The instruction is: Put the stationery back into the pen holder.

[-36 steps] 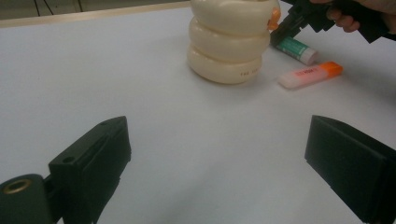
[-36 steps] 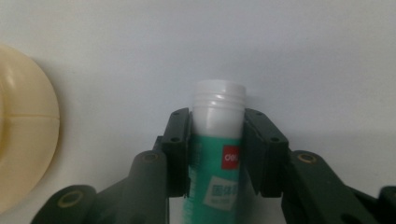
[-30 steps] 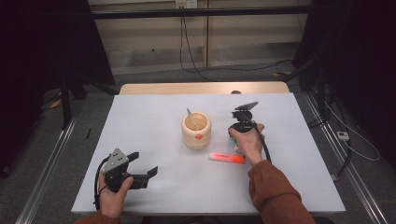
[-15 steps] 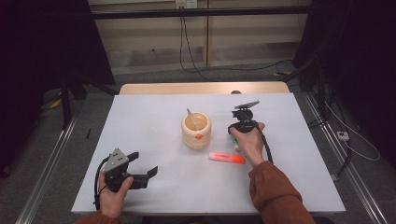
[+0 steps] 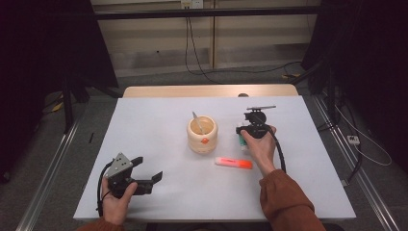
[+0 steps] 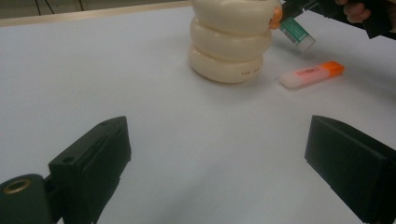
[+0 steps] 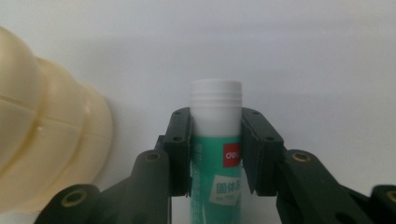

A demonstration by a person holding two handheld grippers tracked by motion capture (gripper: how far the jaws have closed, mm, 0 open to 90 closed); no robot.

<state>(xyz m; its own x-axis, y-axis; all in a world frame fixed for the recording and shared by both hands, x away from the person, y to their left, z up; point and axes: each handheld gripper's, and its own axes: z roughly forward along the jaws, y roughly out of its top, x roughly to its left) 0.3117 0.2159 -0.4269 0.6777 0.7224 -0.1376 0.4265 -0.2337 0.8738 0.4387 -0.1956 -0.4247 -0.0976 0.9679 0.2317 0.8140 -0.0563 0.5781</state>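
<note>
Right gripper (image 7: 215, 154): clenched on glue stick (image 7: 215, 140), cap forward, at 3 o'clock of cream pot (image 5: 202, 134) — likely for dropping in.
Left gripper (image 6: 219, 163): released, idle at desk (image 5: 159, 120) 7 o'clock.
Highlighter (image 5: 233, 163): flat, unclaimed.

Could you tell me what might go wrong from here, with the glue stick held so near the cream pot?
The right gripper pinches the glue stick near its smooth cap end, so it could slip. The cream pot stands close and might get knocked. The orange highlighter lies loose below the hand and could be swept away.
</note>
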